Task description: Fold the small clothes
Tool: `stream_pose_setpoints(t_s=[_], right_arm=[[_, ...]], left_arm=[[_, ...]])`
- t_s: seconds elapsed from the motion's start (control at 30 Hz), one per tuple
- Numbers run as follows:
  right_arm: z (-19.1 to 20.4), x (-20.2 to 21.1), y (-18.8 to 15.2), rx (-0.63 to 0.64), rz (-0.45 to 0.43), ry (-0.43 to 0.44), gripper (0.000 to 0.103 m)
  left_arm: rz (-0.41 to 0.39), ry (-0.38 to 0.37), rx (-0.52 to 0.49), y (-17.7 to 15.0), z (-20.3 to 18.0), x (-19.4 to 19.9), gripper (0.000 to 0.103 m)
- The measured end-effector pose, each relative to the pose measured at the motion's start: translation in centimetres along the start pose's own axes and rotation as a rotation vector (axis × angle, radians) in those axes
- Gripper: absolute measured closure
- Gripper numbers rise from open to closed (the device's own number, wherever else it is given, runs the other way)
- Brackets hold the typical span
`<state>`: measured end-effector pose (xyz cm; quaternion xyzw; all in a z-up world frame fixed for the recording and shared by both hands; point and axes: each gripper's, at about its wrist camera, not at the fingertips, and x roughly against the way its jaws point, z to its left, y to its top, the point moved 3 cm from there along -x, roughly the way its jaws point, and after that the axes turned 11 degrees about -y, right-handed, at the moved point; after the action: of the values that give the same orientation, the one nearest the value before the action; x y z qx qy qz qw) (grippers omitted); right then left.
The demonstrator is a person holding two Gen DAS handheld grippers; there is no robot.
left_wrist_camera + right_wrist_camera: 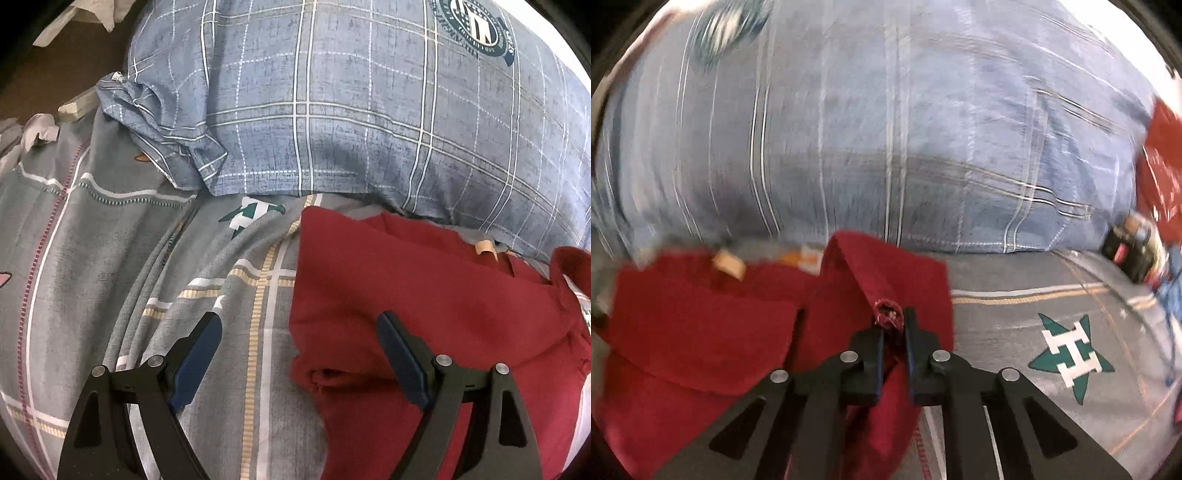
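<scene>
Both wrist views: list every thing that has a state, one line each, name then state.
Red garment: partly folded, lying on the bedsheet, one bunched edge lifted.
Left hand-held gripper: open, holding nothing, its right finger over the red garment.
Right hand-held gripper: shut on the red garment's bunched edge.
Blue plaid pillow: lying behind the garment, its open end rumpled.
Grey bedsheet: spread out, wrinkled.

The garment (pixel 424 295) is plain dark red with a tan neck label (pixel 487 246); the pillow (pixel 369 110) is blue with white and tan checks and a dark teal round emblem (pixel 474 26); the bedsheet (pixel 110 258) is grey, lined white, yellow and maroon, with a green-and-white star (pixel 1071 356).
</scene>
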<state>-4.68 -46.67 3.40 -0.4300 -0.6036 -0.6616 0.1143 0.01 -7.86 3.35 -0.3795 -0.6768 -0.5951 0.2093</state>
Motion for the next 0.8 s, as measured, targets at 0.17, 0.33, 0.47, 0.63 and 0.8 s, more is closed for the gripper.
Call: stream_pose_setpoints(t_s=[0.17, 0.33, 0.47, 0.63, 0.8], right_arm=[[-1.4, 9.7, 4.6, 0.065, -0.260, -0.024, 0.097], [2.9, 20.0, 8.7, 0.251, -0.552, -0.003, 0.097], [10.1, 23.5, 9.6, 0.454, -0.591, 0.196, 0.097], [20.4, 19.0, 7.0, 0.637, -0.453, 0.343, 0.097], [28.6, 8.6, 1.1, 0.676, -0.184, 0.421, 0.097]], left_arm=[[-0.037, -0.013, 0.025, 0.2, 0.6, 1.5, 0.017], [-0.061, -0.020, 0.075, 0.3, 2.2, 2.8, 0.017], [-0.093, -0.023, 0.126, 0.6, 4.0, 4.2, 0.017], [-0.121, -0.009, 0.181, 0.7, 6.1, 5.0, 0.017], [-0.101, -0.010, 0.161, 0.7, 5.3, 4.0, 0.017]])
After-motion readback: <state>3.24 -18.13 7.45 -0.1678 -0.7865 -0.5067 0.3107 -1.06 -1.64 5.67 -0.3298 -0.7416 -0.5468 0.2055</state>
